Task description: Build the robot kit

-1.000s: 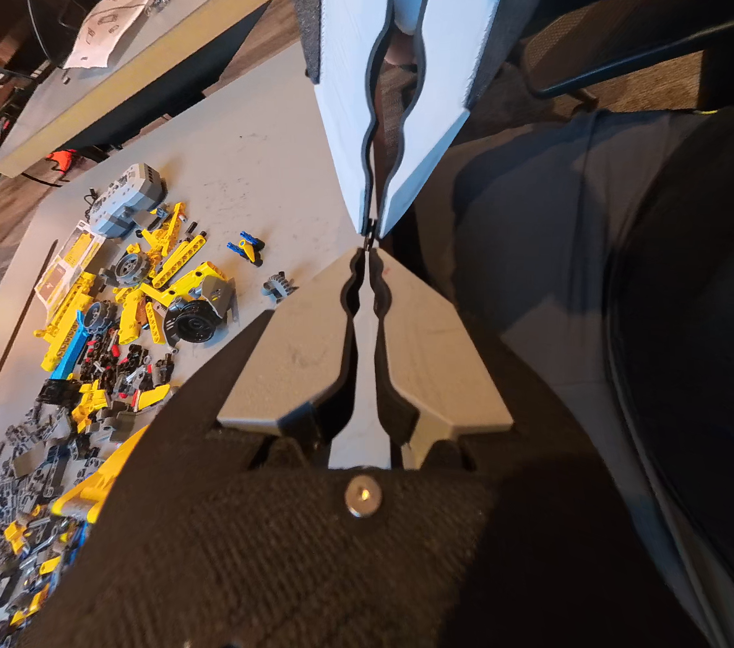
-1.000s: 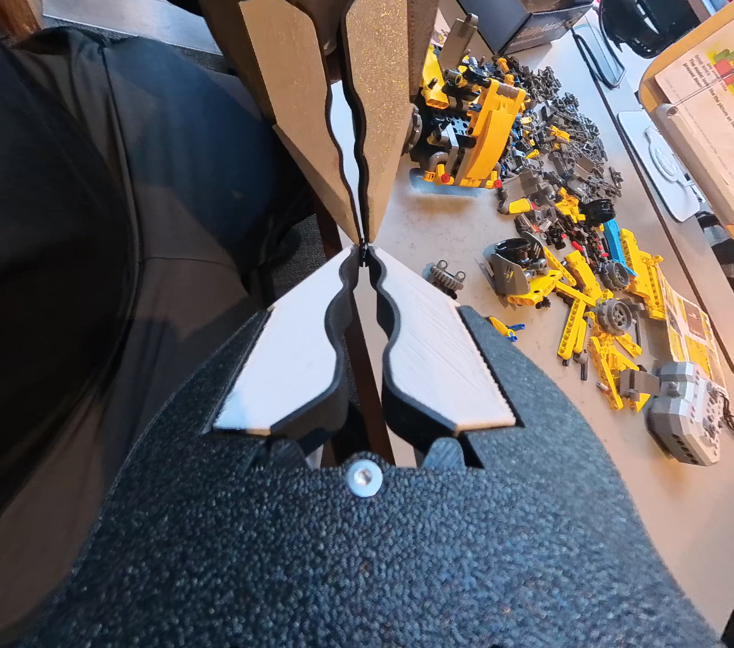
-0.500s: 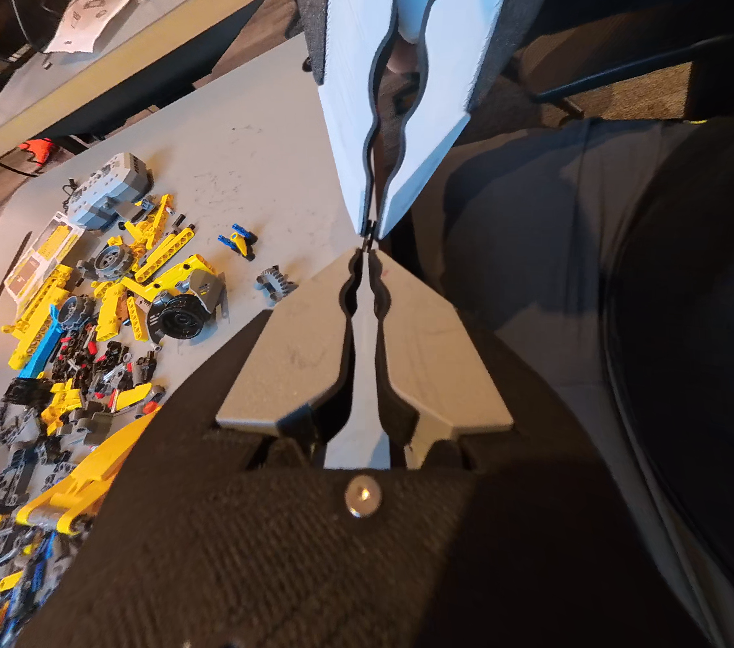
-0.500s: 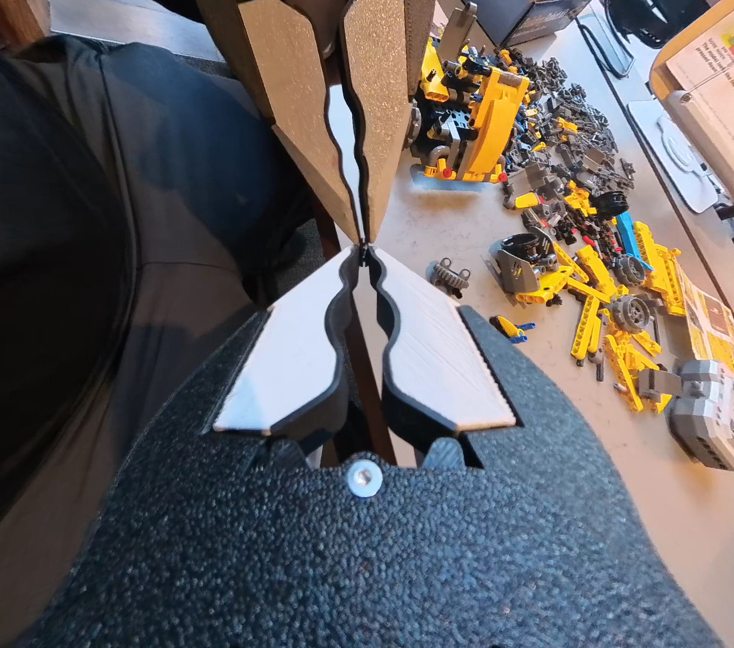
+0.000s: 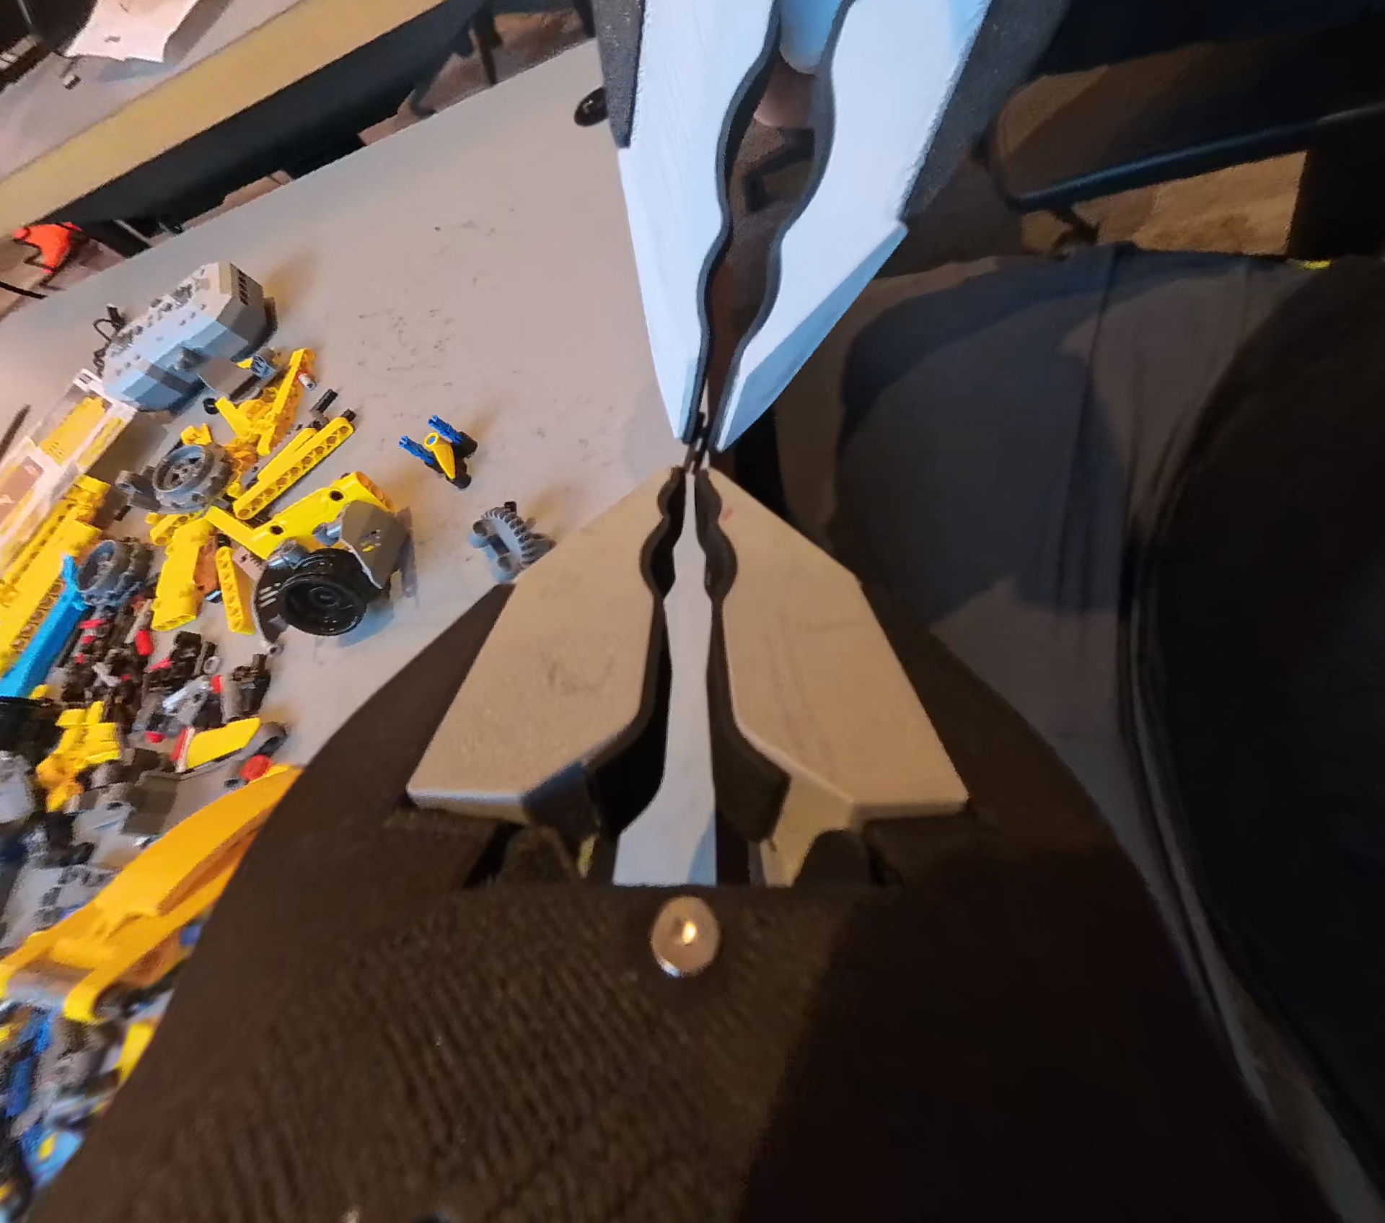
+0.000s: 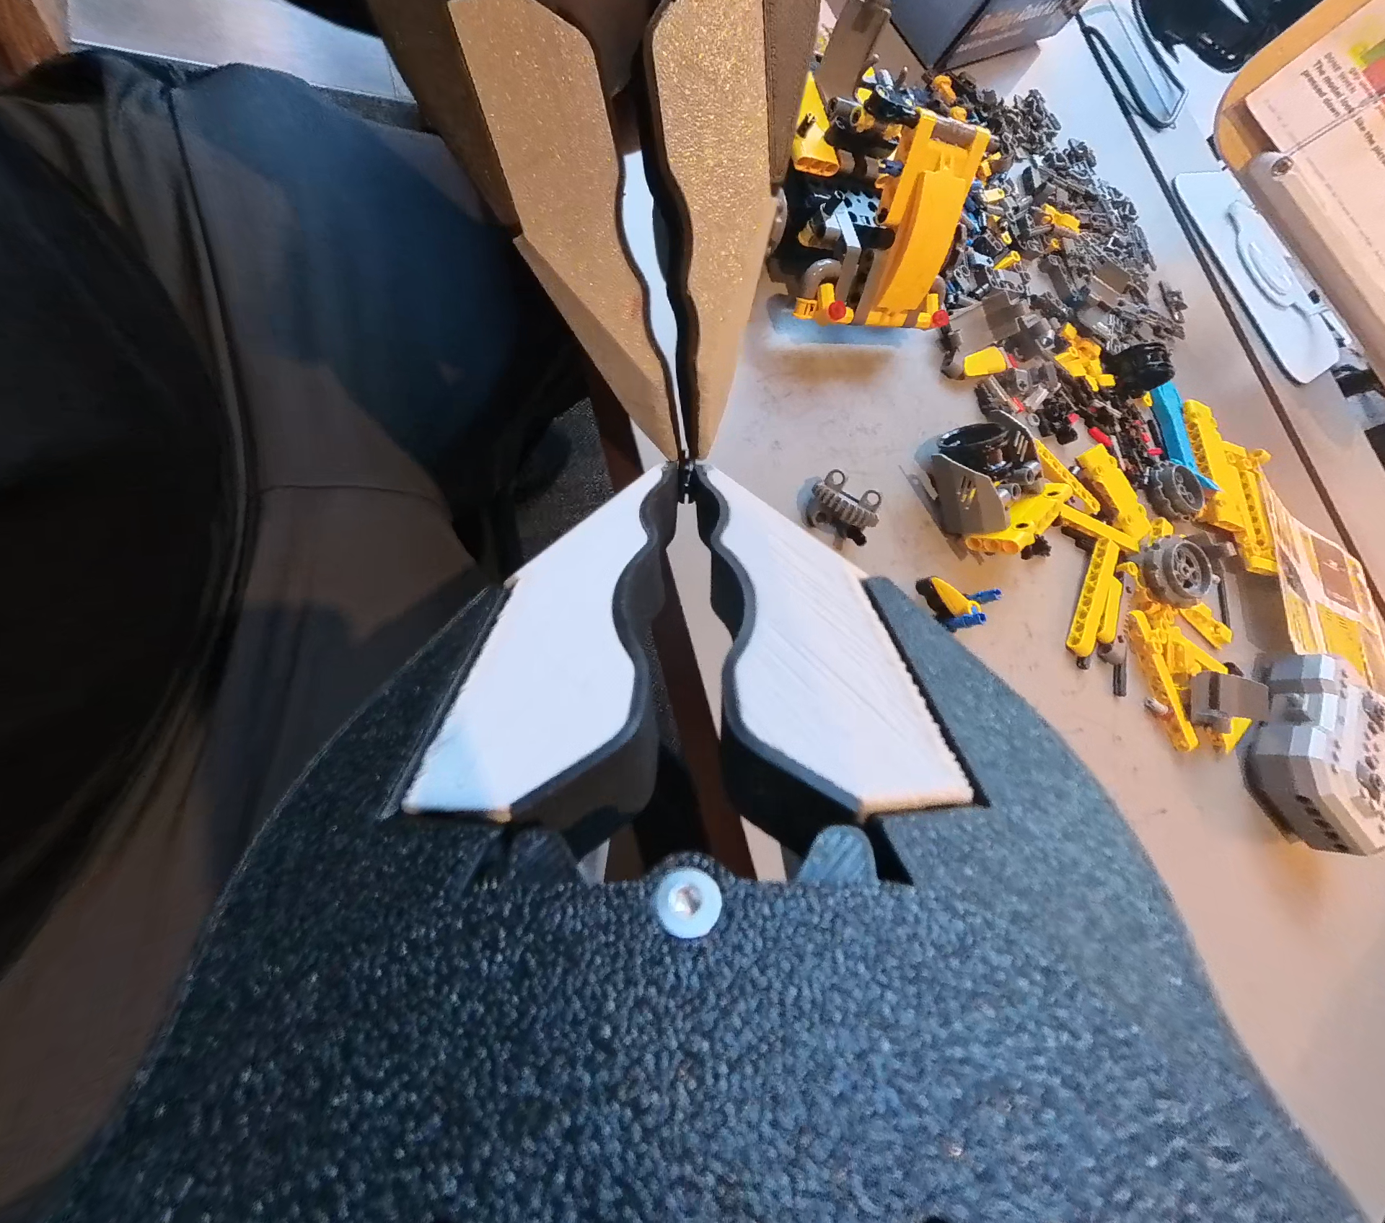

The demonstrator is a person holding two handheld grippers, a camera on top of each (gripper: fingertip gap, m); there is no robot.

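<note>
Two grippers meet tip to tip just off the near edge of the pale grey table (image 5: 487,227), above the person's dark-trousered lap (image 5: 1012,475).

Change vs. the earlier frames is small. The tips stay pressed nose to nose the same way. Only the background has slid a bit in both views, so the joined pair has swung slightly as one unit, w/ no sign of opening or parting.

The left gripper (image 5: 689,482), w/ grey-faced fingers on a black body, is closed down to a hairline gap at its tips. The right gripper (image 6: 683,478), w/ white-faced fingers, is likewise pinched narrow. A tiny black bit (image 6: 683,488) shows right where the four tips meet. It's too small to tell if it's a loose part or just pad edges.

Pose: the grippers point at each other along approx. one line, both held clear of the tabletop.

Nearest on the table is a small grey toothed gear piece (image 5: 510,531), w/ a little yellow-and-blue connector piece (image 5: 442,448) just beyond. Farther off are a black wheel w/ grey fender (image 5: 315,598), a scatter of yellow plastic beams (image 6: 1109,557), a grey blocky battery unit (image 5: 187,332) and a half-built yellow-and-black model (image 6: 892,212).
</note>
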